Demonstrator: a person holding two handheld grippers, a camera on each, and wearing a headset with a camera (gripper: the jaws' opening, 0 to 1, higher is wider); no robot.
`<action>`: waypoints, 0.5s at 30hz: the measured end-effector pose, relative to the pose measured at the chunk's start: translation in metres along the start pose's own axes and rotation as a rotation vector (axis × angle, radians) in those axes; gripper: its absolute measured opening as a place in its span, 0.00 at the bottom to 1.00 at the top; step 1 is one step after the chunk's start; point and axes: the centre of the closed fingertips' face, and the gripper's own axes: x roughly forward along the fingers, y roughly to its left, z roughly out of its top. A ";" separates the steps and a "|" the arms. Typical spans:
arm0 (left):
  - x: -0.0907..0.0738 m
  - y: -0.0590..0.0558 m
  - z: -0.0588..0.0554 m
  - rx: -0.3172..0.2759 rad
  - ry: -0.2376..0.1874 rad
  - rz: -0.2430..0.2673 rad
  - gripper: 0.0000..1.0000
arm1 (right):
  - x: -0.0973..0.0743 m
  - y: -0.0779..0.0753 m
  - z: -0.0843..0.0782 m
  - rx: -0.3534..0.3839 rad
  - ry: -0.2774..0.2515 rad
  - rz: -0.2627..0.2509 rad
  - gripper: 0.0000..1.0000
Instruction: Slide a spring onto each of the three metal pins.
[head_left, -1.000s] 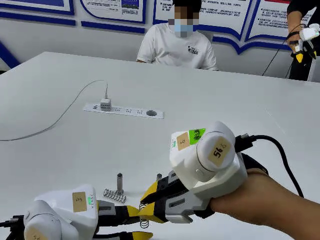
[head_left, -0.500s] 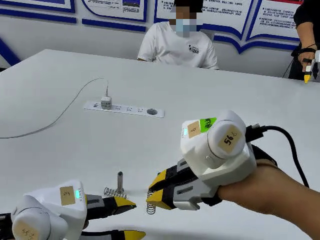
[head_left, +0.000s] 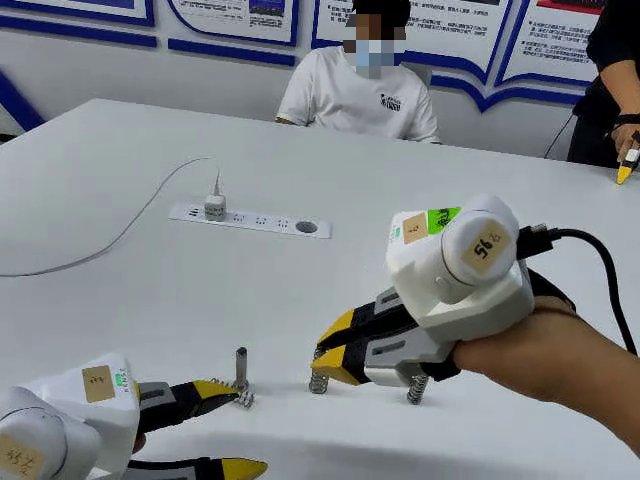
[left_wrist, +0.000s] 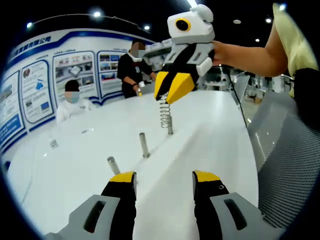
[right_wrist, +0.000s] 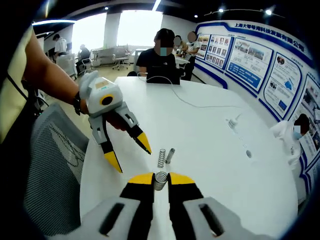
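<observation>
On the white table (head_left: 150, 300), the right gripper (head_left: 322, 360) is found closed on a spring (right_wrist: 160, 181) that is held upright over a pin (left_wrist: 170, 131). The left gripper (left_wrist: 164, 176) is spread wide with nothing in it, near a bare pin (head_left: 241, 364) with a loose spring (head_left: 244, 398) lying at its foot. If the spring is released before it is fully seated, it is judged likely to tip or jump off, and the loose spring could be knocked away by a passing jaw tip.

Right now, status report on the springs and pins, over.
Left gripper open, empty. Right gripper shut on spring, upright over a pin. Bare pin beside left gripper, loose spring at its base. Nothing in the way.
</observation>
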 end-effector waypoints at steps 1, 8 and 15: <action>-0.001 0.001 -0.001 -0.002 0.001 0.004 0.47 | -0.001 -0.003 0.001 0.001 -0.002 -0.008 0.11; -0.004 0.008 -0.003 -0.013 0.003 0.024 0.51 | -0.004 -0.023 0.004 0.009 -0.010 -0.051 0.11; -0.005 0.012 -0.005 -0.030 0.006 0.039 0.55 | 0.000 -0.044 0.002 0.040 -0.023 -0.094 0.11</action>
